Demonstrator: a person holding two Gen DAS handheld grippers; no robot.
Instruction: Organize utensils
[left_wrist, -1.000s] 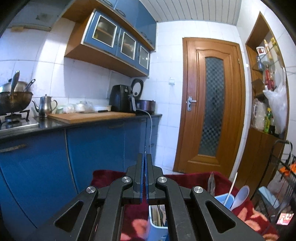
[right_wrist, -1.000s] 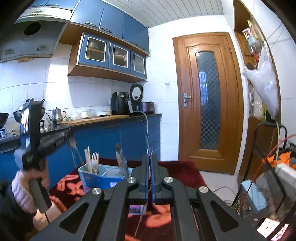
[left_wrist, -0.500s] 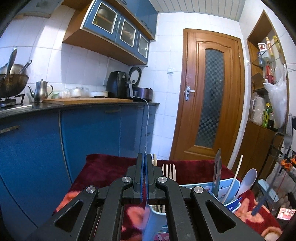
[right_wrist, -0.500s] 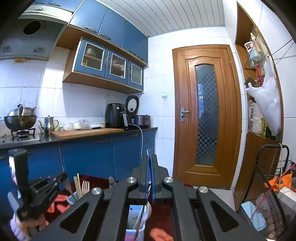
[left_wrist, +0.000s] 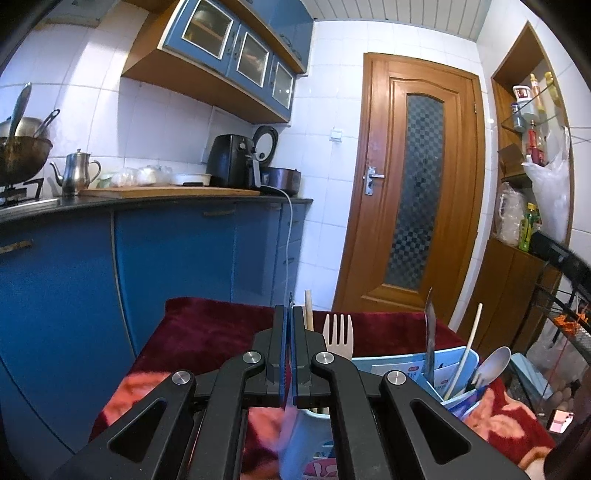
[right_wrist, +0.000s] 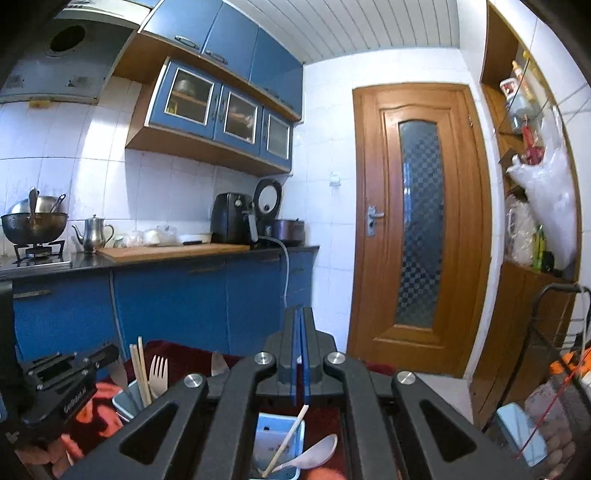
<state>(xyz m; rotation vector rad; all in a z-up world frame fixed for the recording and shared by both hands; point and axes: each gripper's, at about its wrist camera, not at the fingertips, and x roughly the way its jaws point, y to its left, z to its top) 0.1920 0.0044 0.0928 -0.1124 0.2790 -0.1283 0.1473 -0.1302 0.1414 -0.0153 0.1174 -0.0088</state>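
A light blue utensil holder (left_wrist: 399, 360) stands on the red cloth. Its left part holds a wooden fork (left_wrist: 338, 332) and chopsticks (right_wrist: 142, 369). A knife (left_wrist: 429, 332), a pale stick (left_wrist: 469, 339) and a spoon (left_wrist: 493, 363) stand in the right part. My left gripper (left_wrist: 289, 308) is shut on a thin metal utensil (right_wrist: 119, 373) that hangs over the left part. My right gripper (right_wrist: 299, 310) is shut above the right compartment (right_wrist: 280, 421). A pale stick (right_wrist: 288, 437) hangs from under its fingers into that compartment, beside the spoon (right_wrist: 314, 454).
The red patterned cloth (left_wrist: 207, 332) covers the table. Blue cabinets with a worktop (left_wrist: 166, 258) run along the left. A wooden door (left_wrist: 417, 184) is straight ahead. A wire rack (right_wrist: 554, 350) with bags stands close on the right.
My left gripper has sunk toward the holder, whose utensils now rise higher in its view. My right gripper has moved sideways from over the cloth to above the holder's right compartment.
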